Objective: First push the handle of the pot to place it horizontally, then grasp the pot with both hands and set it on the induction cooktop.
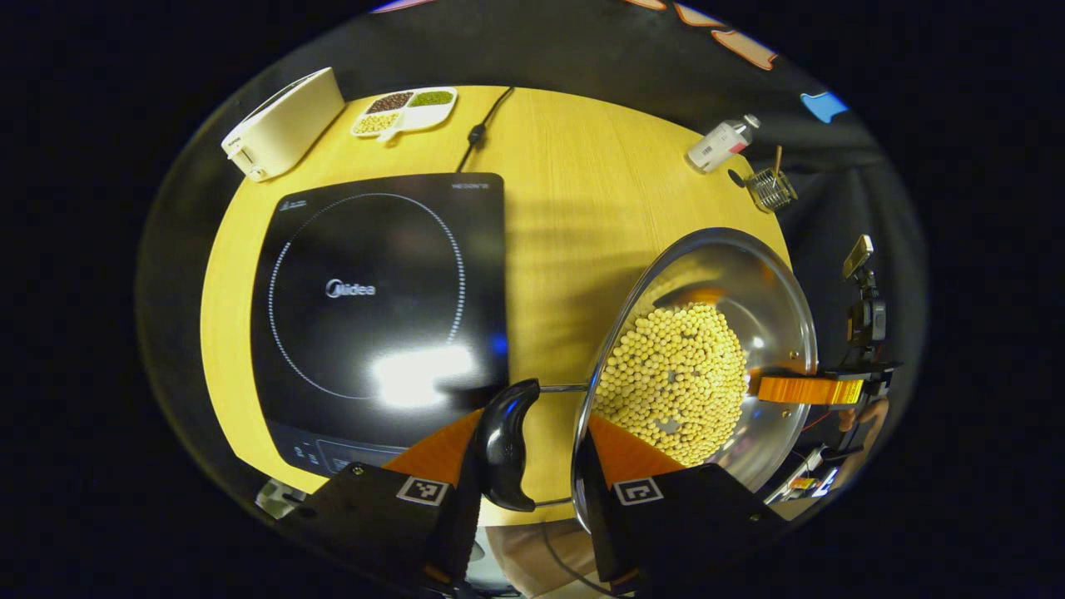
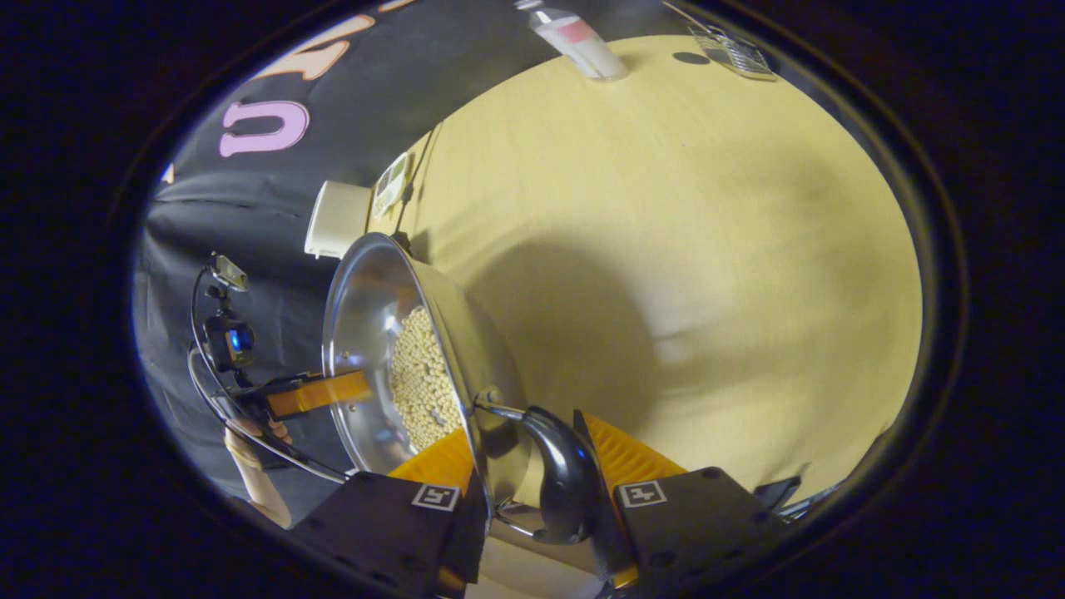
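A steel pot [image 1: 774, 308] holding yellow beans [image 1: 678, 378] hangs tilted to the right of the black induction cooktop [image 1: 383, 308], casting a shadow on the wooden table [image 1: 582, 208]. My left gripper [image 1: 532, 416] is shut on the pot's near side, one finger outside the black side handle [image 1: 506, 445] and the other inside the rim. My right gripper [image 2: 524, 428] is shut the same way across the pot wall [image 2: 466, 333] and the opposite black handle [image 2: 567, 478]. Each view shows the other gripper [image 1: 811, 389] [image 2: 320, 393] at the far rim.
A white appliance [image 1: 283, 125] and a divided dish of beans [image 1: 405, 110] sit behind the cooktop, whose cord [image 1: 478, 133] runs to the back. A bottle [image 1: 722, 143] lies beside a wire basket [image 1: 771, 190] at the far right edge. Bare tabletop [image 2: 707, 249] spreads beneath the pot.
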Demonstrator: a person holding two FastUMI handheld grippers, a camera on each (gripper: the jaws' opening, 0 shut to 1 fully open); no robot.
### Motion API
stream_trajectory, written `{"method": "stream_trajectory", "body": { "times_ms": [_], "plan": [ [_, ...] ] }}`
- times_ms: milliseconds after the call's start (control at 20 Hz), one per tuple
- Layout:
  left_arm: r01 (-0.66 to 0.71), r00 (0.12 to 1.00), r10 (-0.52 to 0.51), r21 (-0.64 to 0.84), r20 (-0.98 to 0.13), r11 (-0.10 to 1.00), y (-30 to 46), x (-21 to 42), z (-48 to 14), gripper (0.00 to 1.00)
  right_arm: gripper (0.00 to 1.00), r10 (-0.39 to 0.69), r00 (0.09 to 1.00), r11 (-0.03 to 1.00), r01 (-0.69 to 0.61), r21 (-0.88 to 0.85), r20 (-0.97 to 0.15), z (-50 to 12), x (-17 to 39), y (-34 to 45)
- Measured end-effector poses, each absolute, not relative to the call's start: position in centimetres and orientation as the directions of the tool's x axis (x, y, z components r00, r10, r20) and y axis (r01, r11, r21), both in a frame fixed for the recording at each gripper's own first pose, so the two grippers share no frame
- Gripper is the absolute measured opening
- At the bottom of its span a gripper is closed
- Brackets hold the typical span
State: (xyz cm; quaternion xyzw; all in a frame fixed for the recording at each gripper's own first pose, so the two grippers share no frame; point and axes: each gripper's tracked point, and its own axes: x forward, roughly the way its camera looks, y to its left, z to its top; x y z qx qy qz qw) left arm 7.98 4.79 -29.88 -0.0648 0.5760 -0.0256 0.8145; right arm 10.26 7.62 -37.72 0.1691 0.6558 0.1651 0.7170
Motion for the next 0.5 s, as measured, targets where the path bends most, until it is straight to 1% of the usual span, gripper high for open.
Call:
{"method": "stream_trajectory", "body": {
  "times_ms": [50,100,150,200,250,500],
  "plan": [
    [-0.028,0.342,-0.116,-0.134,-0.932,0.991,6.1,7.9,-29.4,0.58,0.54,0.457,0.096,0.889,-0.014,0.458,-0.884,-37.5,10.2,8.9],
    [-0.021,0.351,-0.118,-0.133,-0.929,0.991,7.4,7.9,-29.1,0.58,0.48,0.456,0.105,0.889,-0.01,0.457,-0.884,-37.3,9.9,10.3],
    [-0.01,0.357,-0.12,-0.132,-0.926,0.991,8.7,8.0,-28.7,0.58,0.48,0.455,0.114,0.889,-0.005,0.457,-0.883,-37.2,9.6,11.8],
    [0.003,0.367,-0.122,-0.13,-0.922,0.991,10.3,8.1,-28.4,0.6,0.48,0.452,0.119,0.89,0.0,0.456,-0.884,-37.2,9.4,13.4],
    [0.018,0.37,-0.126,-0.128,-0.92,0.992,12.0,8.3,-28.2,0.58,0.48,0.449,0.124,0.891,0.007,0.453,-0.885,-37.2,9.3,15.1],
    [0.061,0.394,-0.14,-0.126,-0.909,0.99,20.4,9.6,-27.4,0.58,0.48,0.43,0.154,0.899,0.018,0.438,-0.889,-37.5,9.1,23.7]
  ]
}}
